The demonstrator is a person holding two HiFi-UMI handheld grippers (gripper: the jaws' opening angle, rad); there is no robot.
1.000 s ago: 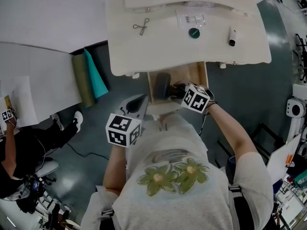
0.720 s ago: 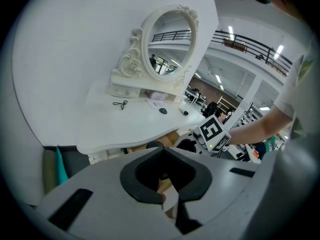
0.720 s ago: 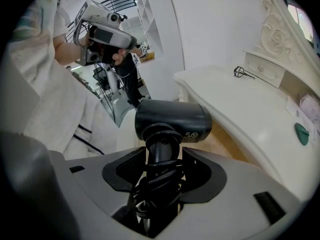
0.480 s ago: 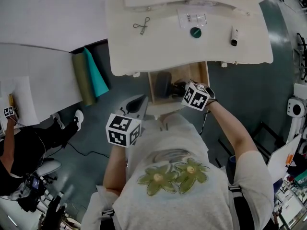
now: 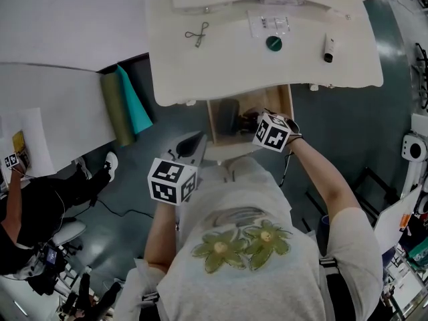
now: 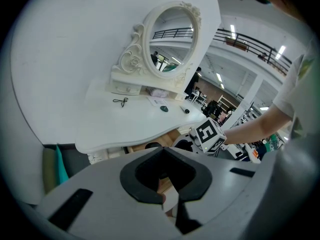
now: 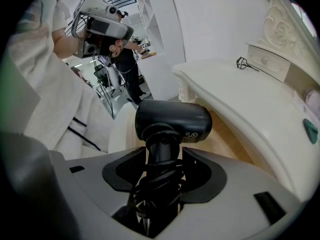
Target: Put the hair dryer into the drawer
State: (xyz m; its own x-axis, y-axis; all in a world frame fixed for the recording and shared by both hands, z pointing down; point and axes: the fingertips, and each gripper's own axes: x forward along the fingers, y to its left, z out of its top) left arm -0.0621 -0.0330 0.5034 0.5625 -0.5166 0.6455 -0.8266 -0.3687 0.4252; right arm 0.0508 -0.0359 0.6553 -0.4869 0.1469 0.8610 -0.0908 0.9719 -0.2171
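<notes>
While right tool clamps hair dryer — drawer half-hidden under table | left tool pinched, empty

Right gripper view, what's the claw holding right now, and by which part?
The right claw is shut on the black hair dryer, gripping it by the handle.

The drawer is partly hidden beneath the white dressing table.
</notes>
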